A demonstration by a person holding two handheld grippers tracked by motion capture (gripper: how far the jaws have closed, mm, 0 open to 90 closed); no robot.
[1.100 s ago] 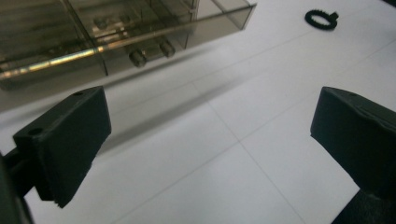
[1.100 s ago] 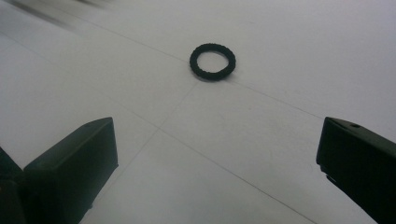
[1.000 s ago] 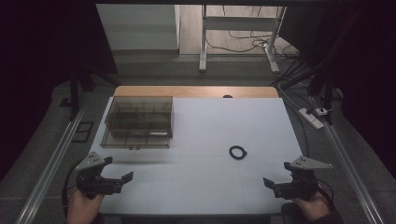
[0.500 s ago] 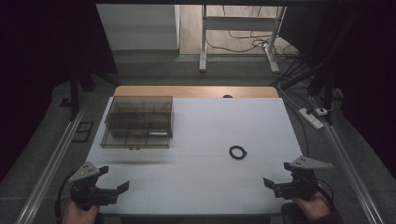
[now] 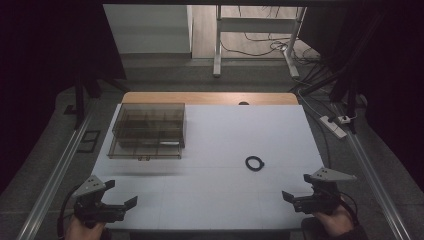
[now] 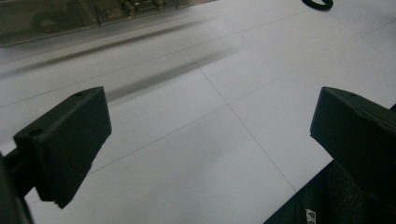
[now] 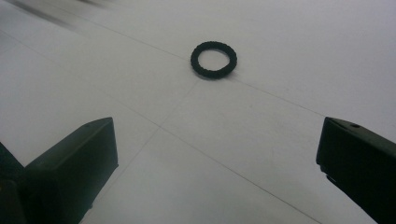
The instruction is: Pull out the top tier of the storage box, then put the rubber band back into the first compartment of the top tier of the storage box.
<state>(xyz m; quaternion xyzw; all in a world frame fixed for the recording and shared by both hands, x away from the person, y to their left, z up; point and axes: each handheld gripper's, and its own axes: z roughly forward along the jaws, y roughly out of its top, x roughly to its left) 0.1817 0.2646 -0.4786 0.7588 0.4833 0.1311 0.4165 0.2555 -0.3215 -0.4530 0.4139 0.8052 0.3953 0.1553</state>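
Observation:
A small black ring [image 5: 254, 163] lies flat on the white table [image 5: 215, 150], right of centre; in the right gripper view the ring [image 7: 213, 59] sits ahead of the wide-apart jaws. A clear smoky plastic drawer box [image 5: 148, 130] stands at the back left, and its lower edge [image 6: 70, 18] shows in the left gripper view. My left gripper [image 5: 131, 202] is open at the front left corner with nothing between its jaws. My right gripper [image 5: 289, 197] is open at the front right, short of the ring and holding nothing.
A wooden strip [image 5: 210, 98] runs along the table's far edge. Metal rails [image 5: 60, 165] flank the table on both sides. A power strip [image 5: 334, 125] and cables lie on the floor at the right. Open white tabletop lies between the two grippers.
My left gripper has drawn back toward the front edge and a little to the left. The right gripper, the ring and the box have stayed put.

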